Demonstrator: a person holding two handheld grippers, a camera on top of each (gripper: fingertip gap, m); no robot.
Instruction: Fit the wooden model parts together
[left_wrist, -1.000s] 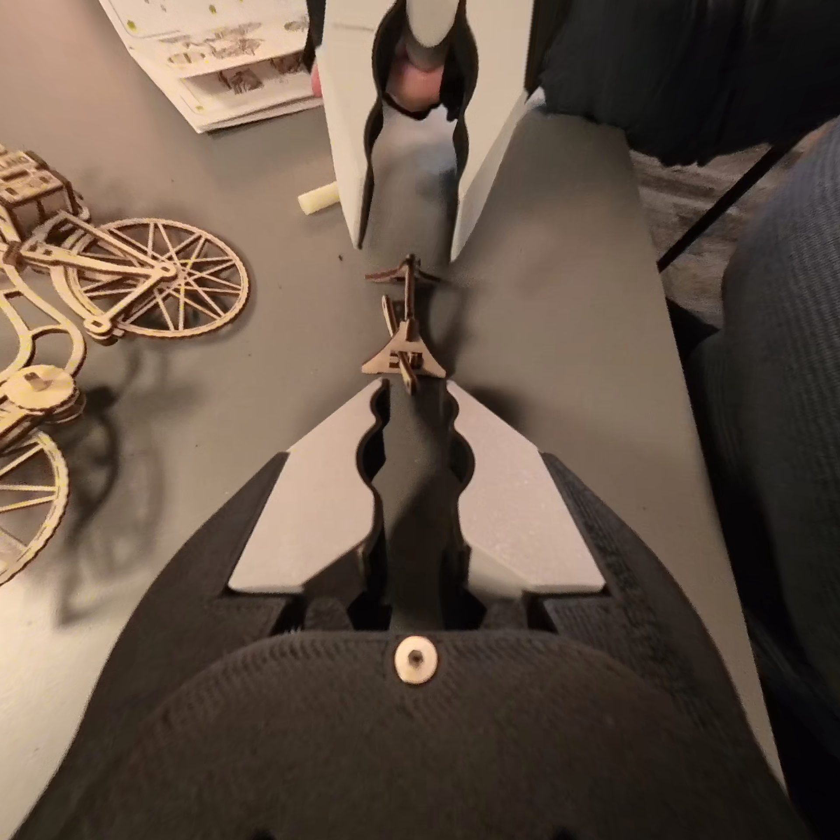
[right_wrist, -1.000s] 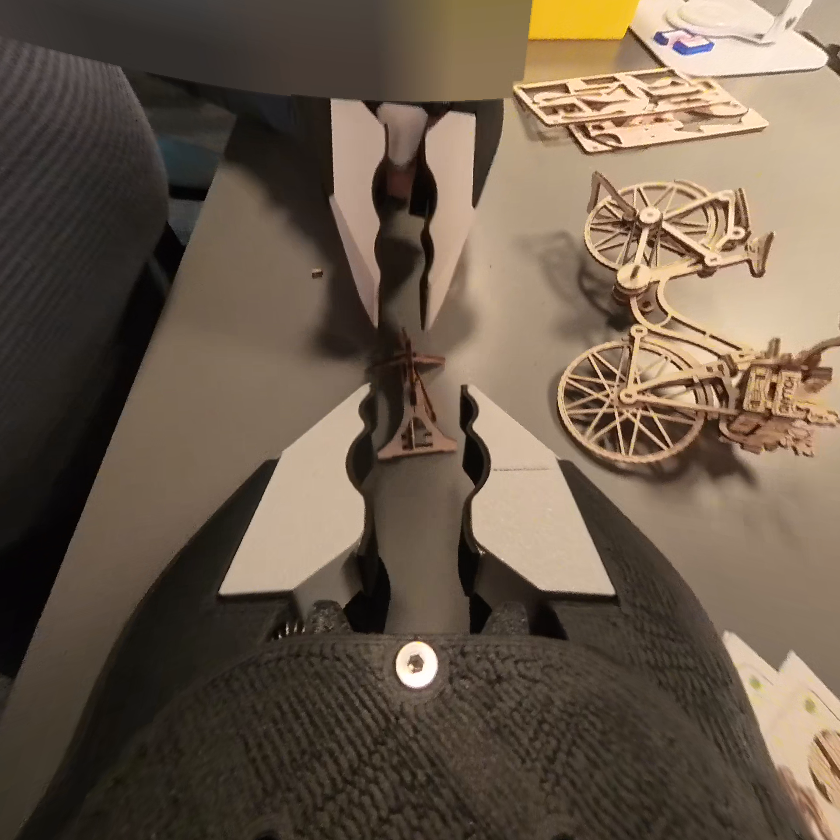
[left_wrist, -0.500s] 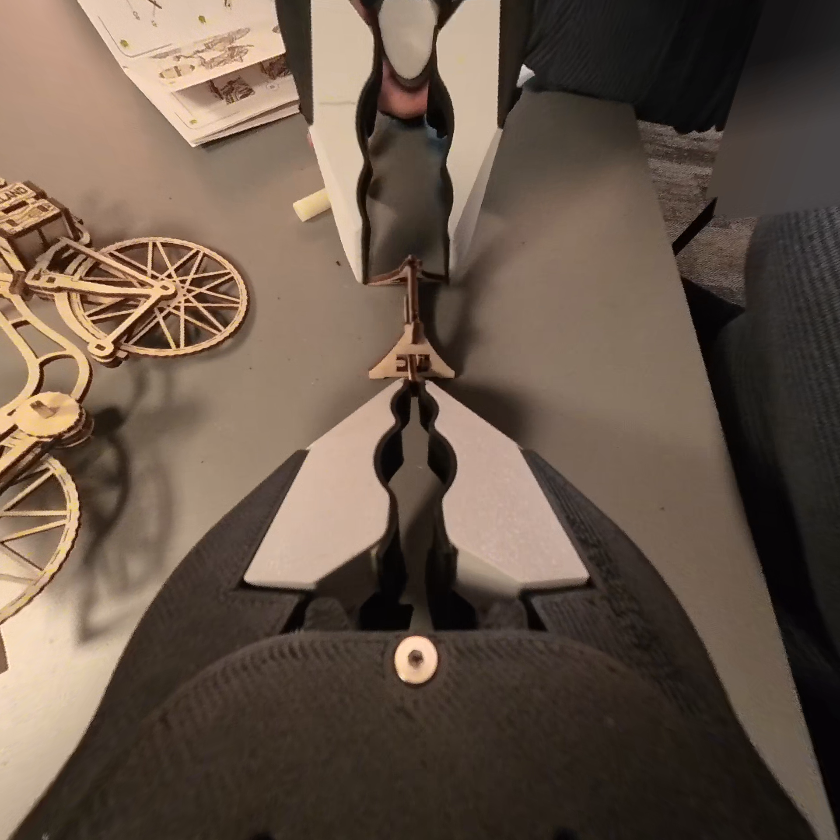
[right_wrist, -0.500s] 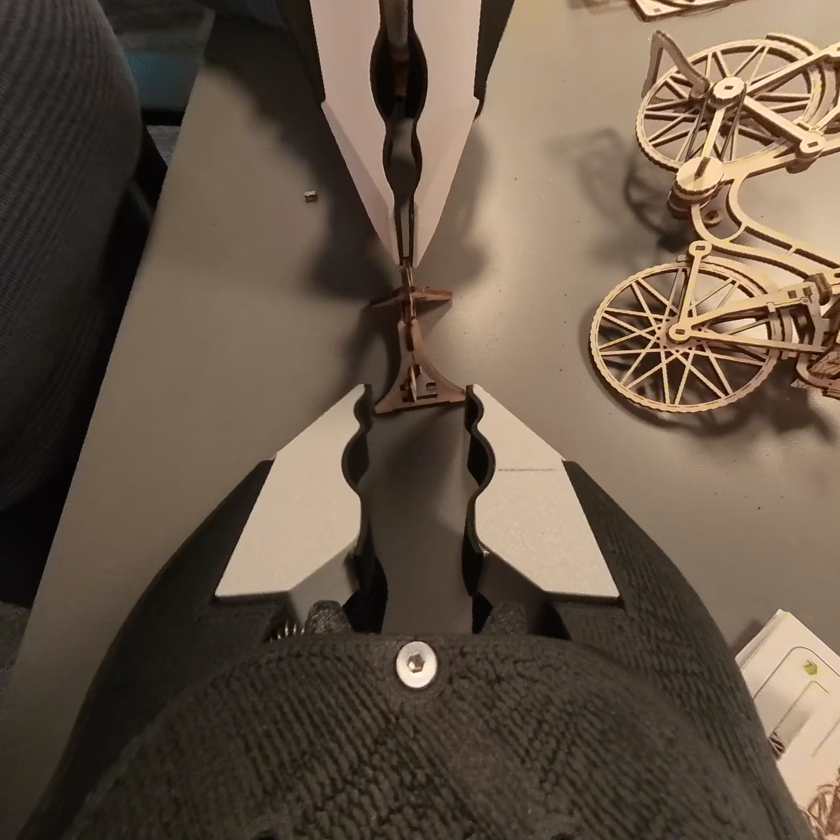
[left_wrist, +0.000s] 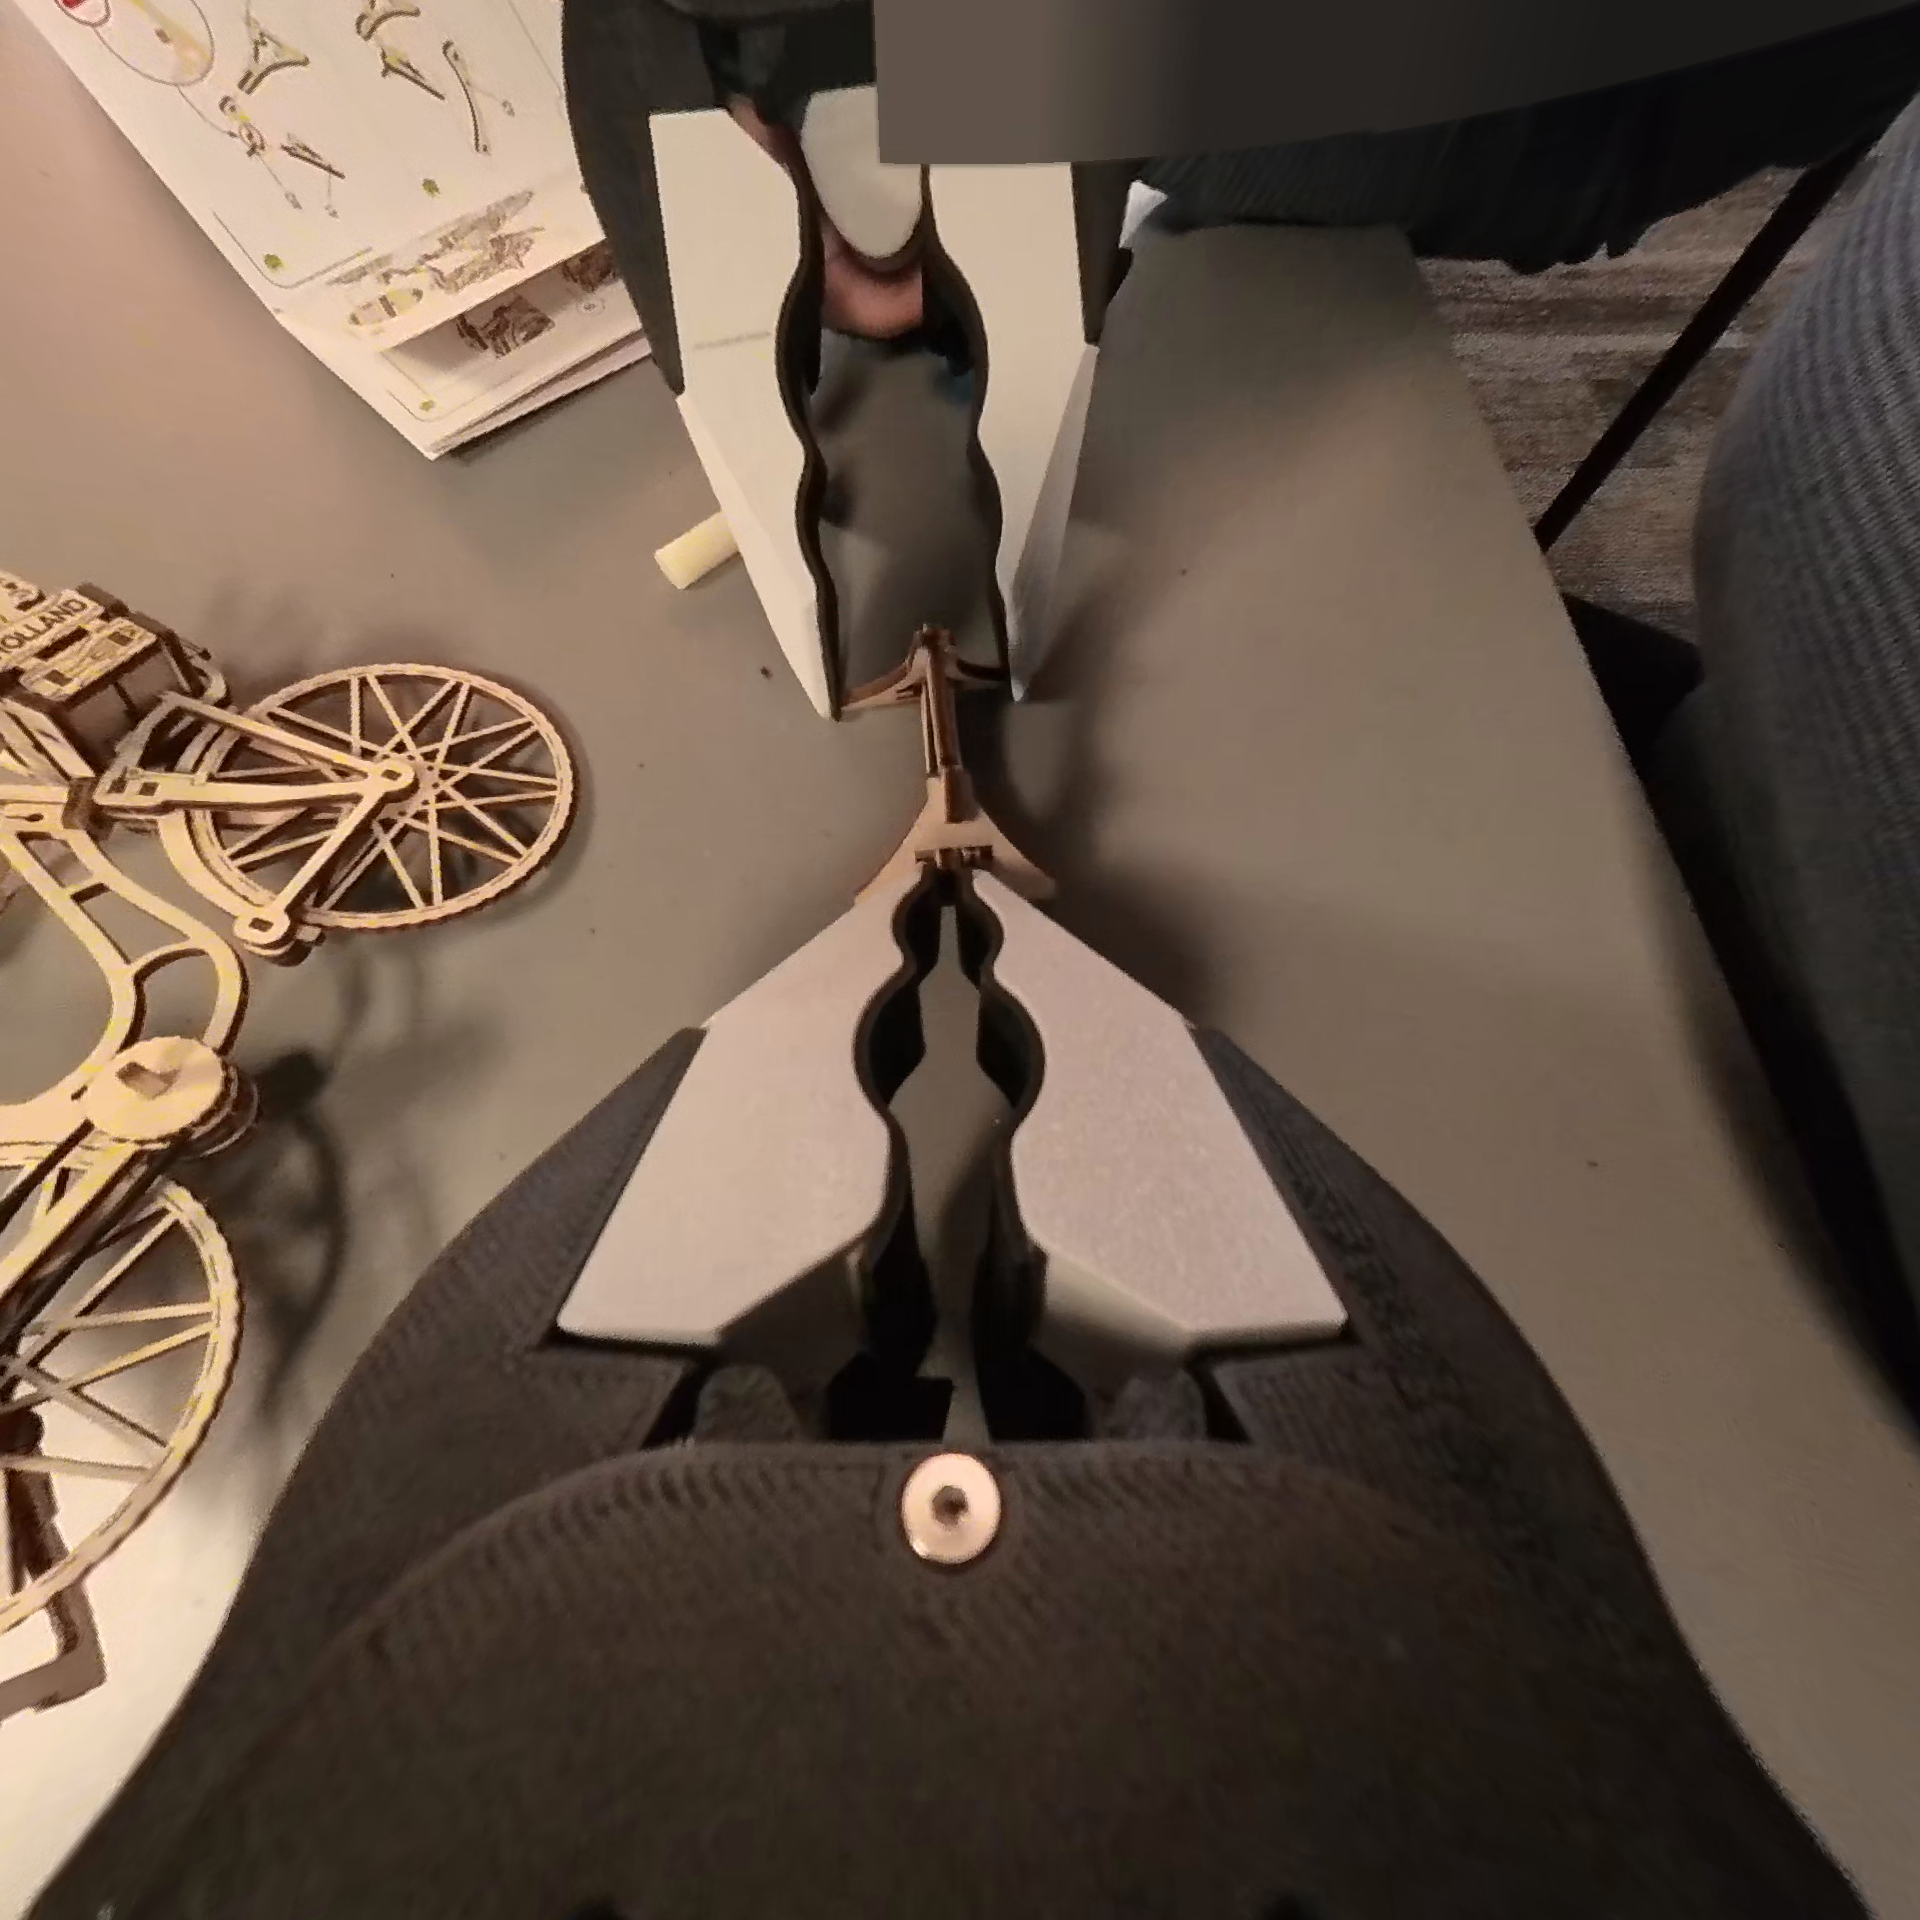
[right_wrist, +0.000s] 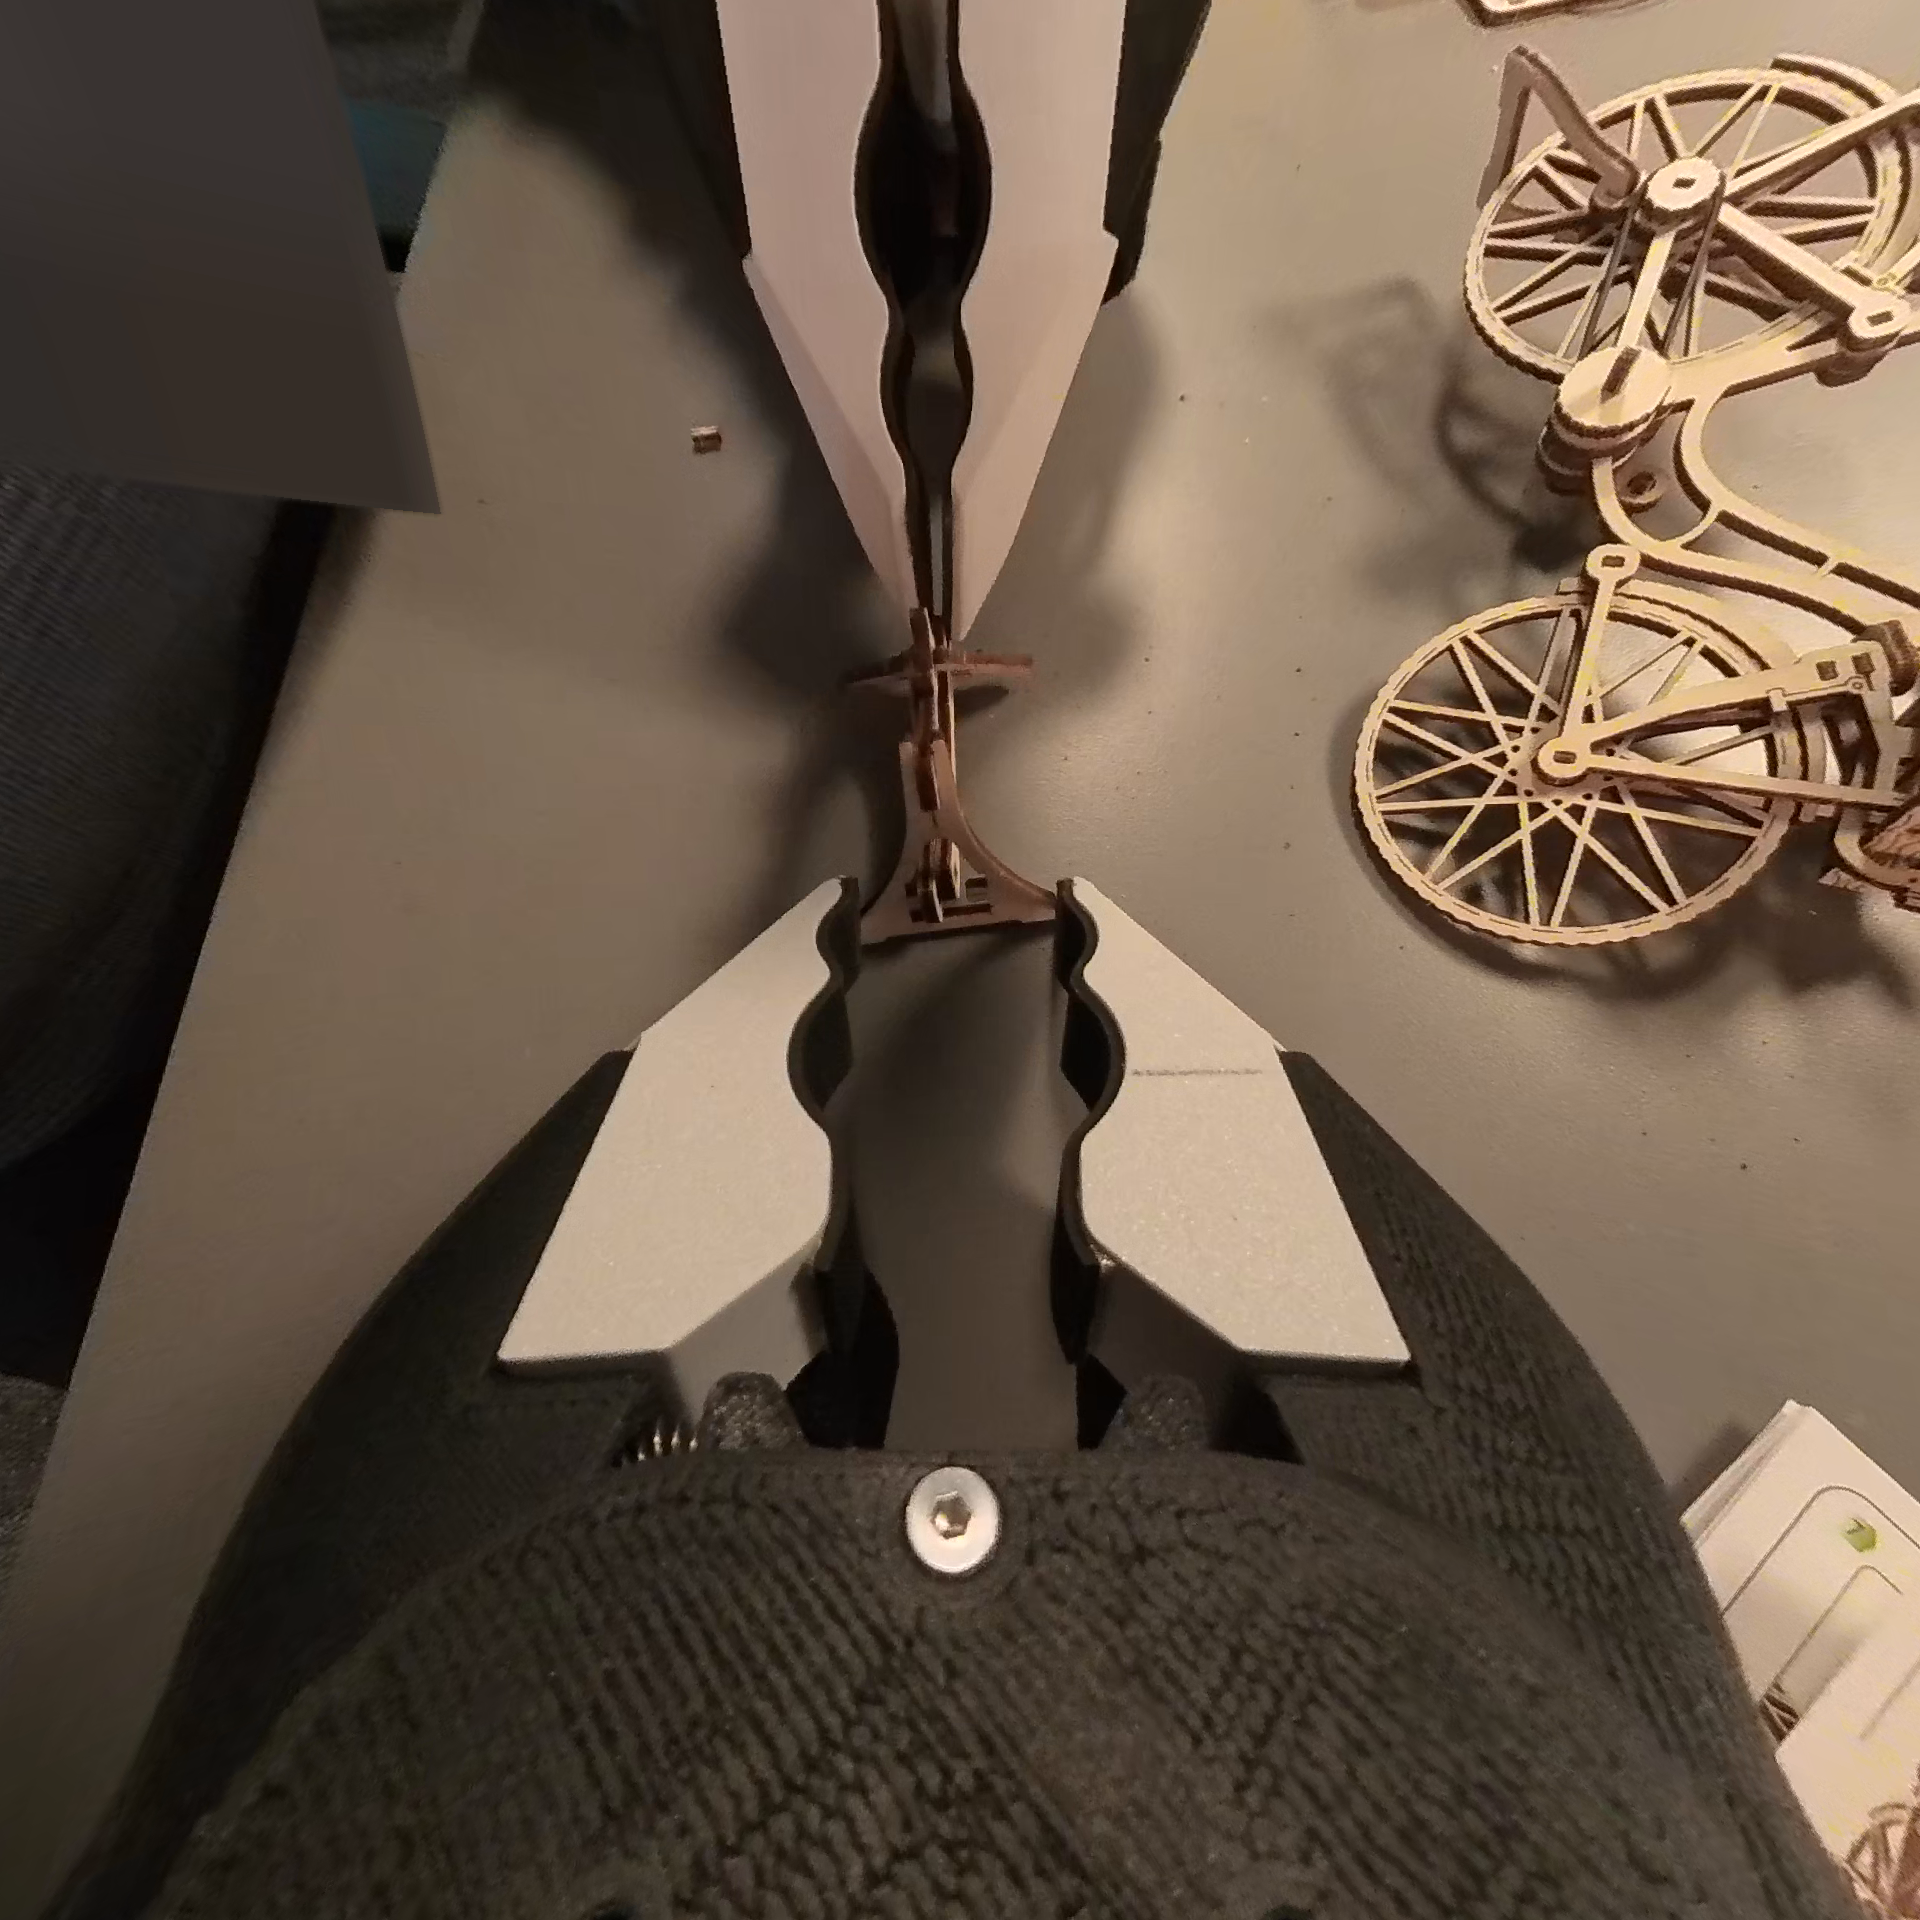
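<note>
Small brown wooden tower-shaped model (left_wrist: 940, 774) held above grey surface (left_wrist: 1299, 831), between both grippers. Left gripper (left_wrist: 948, 891): fingers narrow, pinching model's flared end. Right gripper (right_wrist: 954, 902): fingers wide, flanking model's other flared end; contact unclear. Pale wooden bicycle model (left_wrist: 343, 779) lies on surface, well apart from tower model. White instruction booklet (left_wrist: 395, 208) beyond bicycle.

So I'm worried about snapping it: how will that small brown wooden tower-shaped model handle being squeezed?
The small brown wooden tower-shaped model looks thin and slotted, so probably light, stiff, brittle. Its narrow stem likely snaps if twisted.
</note>
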